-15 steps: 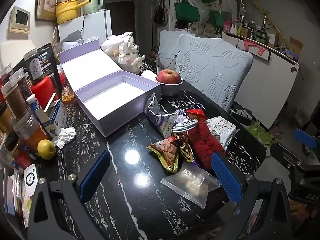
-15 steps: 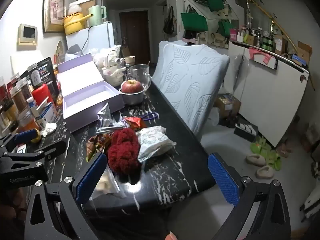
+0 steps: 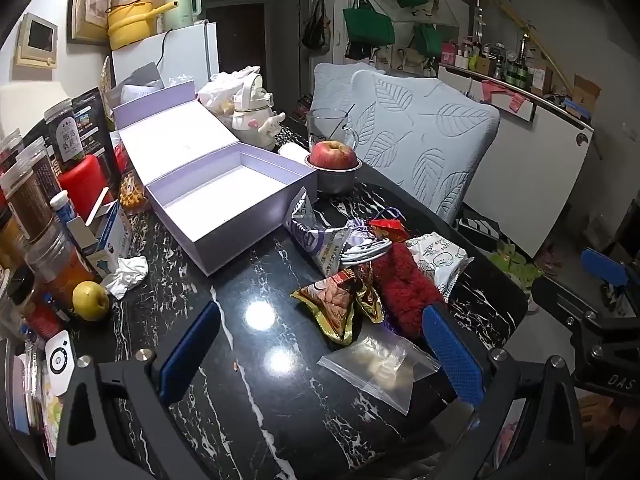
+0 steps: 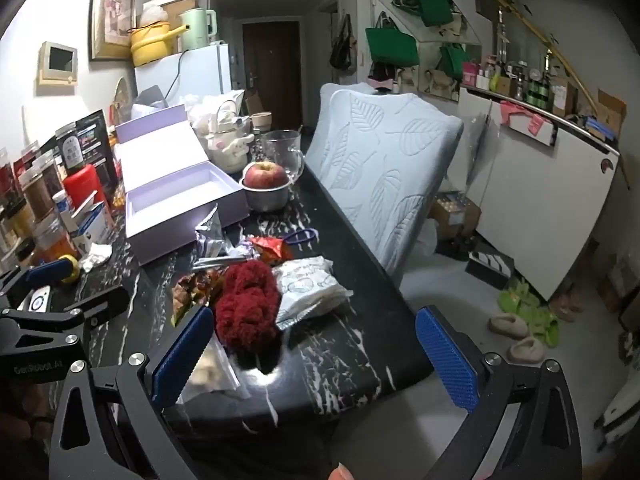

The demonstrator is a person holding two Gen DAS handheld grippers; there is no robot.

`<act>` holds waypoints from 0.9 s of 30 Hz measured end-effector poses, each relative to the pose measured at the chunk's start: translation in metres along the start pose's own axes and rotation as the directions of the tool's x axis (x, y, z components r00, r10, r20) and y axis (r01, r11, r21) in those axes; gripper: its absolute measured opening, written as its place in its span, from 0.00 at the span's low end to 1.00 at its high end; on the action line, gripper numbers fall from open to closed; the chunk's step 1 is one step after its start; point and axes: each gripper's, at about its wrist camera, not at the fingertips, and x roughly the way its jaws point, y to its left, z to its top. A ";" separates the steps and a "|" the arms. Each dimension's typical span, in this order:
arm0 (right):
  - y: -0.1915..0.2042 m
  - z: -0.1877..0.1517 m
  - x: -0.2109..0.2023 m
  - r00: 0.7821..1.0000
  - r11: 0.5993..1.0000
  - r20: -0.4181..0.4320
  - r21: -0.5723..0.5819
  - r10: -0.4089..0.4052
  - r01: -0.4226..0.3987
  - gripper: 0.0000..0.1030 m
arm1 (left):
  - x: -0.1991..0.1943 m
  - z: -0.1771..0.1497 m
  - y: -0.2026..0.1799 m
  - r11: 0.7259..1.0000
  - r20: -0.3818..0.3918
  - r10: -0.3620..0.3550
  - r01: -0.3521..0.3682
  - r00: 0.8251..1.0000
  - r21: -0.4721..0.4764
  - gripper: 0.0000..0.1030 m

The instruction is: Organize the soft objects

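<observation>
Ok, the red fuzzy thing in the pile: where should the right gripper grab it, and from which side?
Grip the red fuzzy bundle across its near, bulging lobe, coming from above on the table-edge side with the open right gripper. That end looks clear of the snack packets, and its soft pile should squash between the pads.

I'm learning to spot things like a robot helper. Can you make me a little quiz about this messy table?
1. True or false: the lilac box is open and has nothing in it.
2. What sits in the metal bowl? A) apple B) lemon C) egg
3. Fill in: the fluffy red thing lies right beside a white snack ____.

Key:
1. True.
2. A, the red apple.
3. Packet: the white packet touches it. Both the left gripper and the right gripper are open, holding nothing.
</observation>
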 end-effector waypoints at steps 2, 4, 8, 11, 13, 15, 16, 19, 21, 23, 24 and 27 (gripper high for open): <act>0.000 0.001 0.002 1.000 1.000 0.001 0.000 0.003 -0.003 1.00 | 0.003 -0.001 0.005 1.000 0.000 -0.008 0.008 1.000 -0.001 1.00; 0.002 0.000 -0.002 1.000 1.000 0.009 -0.005 0.003 -0.002 1.00 | 0.005 -0.001 0.006 1.000 0.000 -0.011 0.011 1.000 -0.001 1.00; 0.003 0.000 -0.002 1.000 1.000 0.010 -0.008 0.001 -0.001 1.00 | 0.003 -0.003 0.005 1.000 0.000 -0.017 0.017 1.000 0.003 1.00; 0.003 -0.001 -0.003 1.000 1.000 0.013 -0.006 -0.001 0.001 1.00 | 0.002 -0.003 0.003 1.000 0.003 -0.017 0.017 1.000 0.006 1.00; 0.003 -0.002 -0.004 1.000 1.000 0.015 -0.002 -0.001 0.001 1.00 | 0.001 -0.003 0.003 1.000 0.005 -0.017 0.016 1.000 0.009 1.00; 0.002 -0.003 -0.006 1.000 1.000 0.017 0.000 -0.003 0.003 1.00 | 0.001 -0.004 0.002 1.000 0.004 -0.021 0.021 1.000 0.010 1.00; 0.002 -0.003 -0.006 1.000 1.000 0.017 0.001 -0.003 0.003 1.00 | 0.001 -0.004 0.002 1.000 0.003 -0.024 0.024 1.000 0.009 1.00; 0.001 -0.004 -0.007 1.000 1.000 0.015 0.003 -0.004 0.004 1.00 | 0.000 -0.004 0.002 1.000 0.003 -0.025 0.025 1.000 0.009 1.00; 0.001 -0.004 -0.007 1.000 1.000 0.015 0.003 -0.004 0.004 1.00 | 0.000 -0.004 0.002 1.000 0.004 -0.026 0.026 1.000 0.009 1.00; 0.001 -0.004 -0.007 1.000 1.000 0.015 0.003 -0.004 0.004 1.00 | 0.000 -0.004 0.002 1.000 0.007 -0.025 0.025 1.000 0.009 1.00; 0.001 -0.004 -0.007 1.000 1.000 0.015 0.003 -0.004 0.004 1.00 | -0.001 -0.004 0.002 1.000 0.007 -0.024 0.024 1.000 0.009 1.00; 0.001 -0.004 -0.007 1.000 1.000 0.015 0.003 -0.004 0.004 1.00 | -0.001 -0.004 0.002 1.000 0.007 -0.025 0.025 1.000 0.009 1.00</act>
